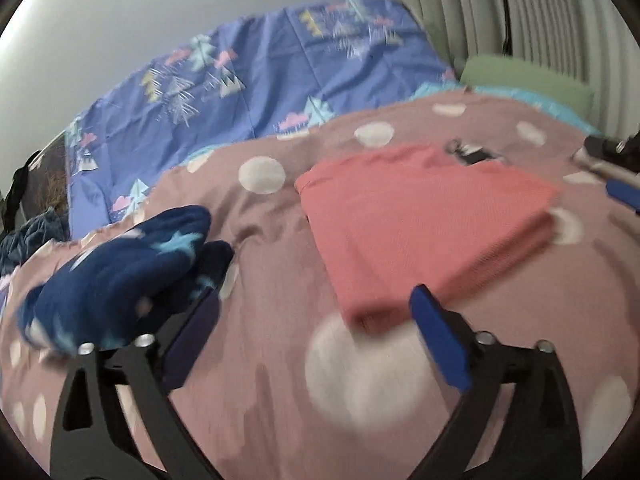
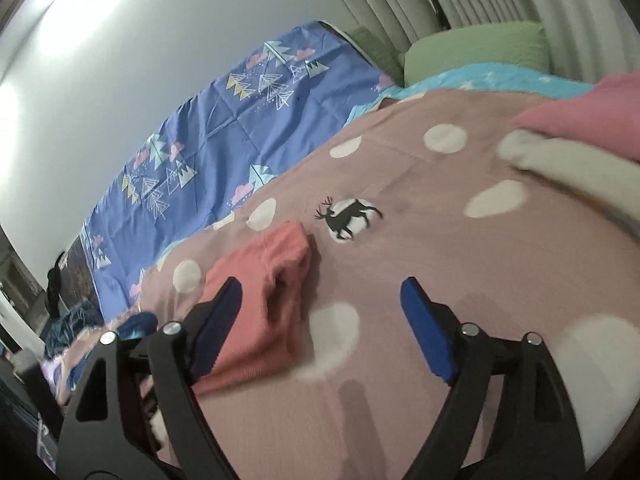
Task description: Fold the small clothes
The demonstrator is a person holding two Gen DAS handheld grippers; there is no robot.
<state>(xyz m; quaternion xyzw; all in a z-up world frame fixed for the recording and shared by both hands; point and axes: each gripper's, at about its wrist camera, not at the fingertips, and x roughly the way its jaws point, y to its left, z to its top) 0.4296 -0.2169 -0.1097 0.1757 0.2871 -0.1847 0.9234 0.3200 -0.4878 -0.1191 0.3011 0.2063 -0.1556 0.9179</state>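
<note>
Both jaws wide and empty over bare dotted blanket point(image 1: 280, 280), folded coral garment point(image 1: 420, 224) edge just beside

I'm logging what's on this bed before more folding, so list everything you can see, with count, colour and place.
Folded garment: one, coral pink, on the dotted cover, ahead of both grippers.
Starry garment: one, navy with pale stars, left on the cover.
Dotted cover: one, dusty pink with white dots and a black deer print, over the bed.
Tree sheet: one, purple-blue, along the wall.
Blanket: one, turquoise, beyond the cover.
Pillow: one, green, by the curtain.
Pink cloth: one, at the right edge.
Curtain: one, cream, behind the bed.
Left gripper: open, empty.
Right gripper: open, empty.
</note>
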